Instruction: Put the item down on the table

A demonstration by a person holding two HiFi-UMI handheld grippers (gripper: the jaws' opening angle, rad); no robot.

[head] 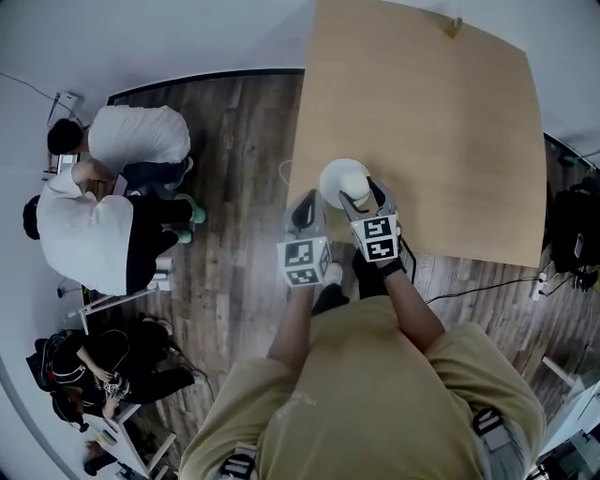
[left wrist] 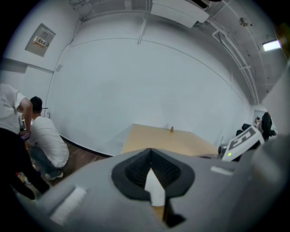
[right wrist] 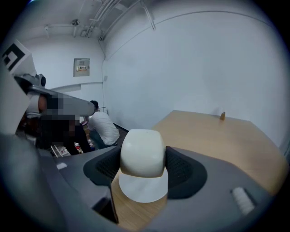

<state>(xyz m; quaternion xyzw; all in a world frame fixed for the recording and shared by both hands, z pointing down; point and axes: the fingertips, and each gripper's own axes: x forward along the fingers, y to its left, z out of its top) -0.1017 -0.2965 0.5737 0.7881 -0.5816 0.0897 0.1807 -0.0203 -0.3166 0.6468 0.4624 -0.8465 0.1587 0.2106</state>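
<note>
Two people in white tops (head: 89,239) crouch on the wooden floor (head: 244,131) (a third person (head: 103,370), in black, sits nearer). A black bag (head: 574,234) lies far right, with a cable (head: 478,286) trailing beside it.

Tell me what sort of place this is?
Likely a lab-like workroom: a plain wooden table on plank flooring, plain white walls with exposed ceiling pipes, people crouched nearby, and a right gripper holding a white item.
</note>
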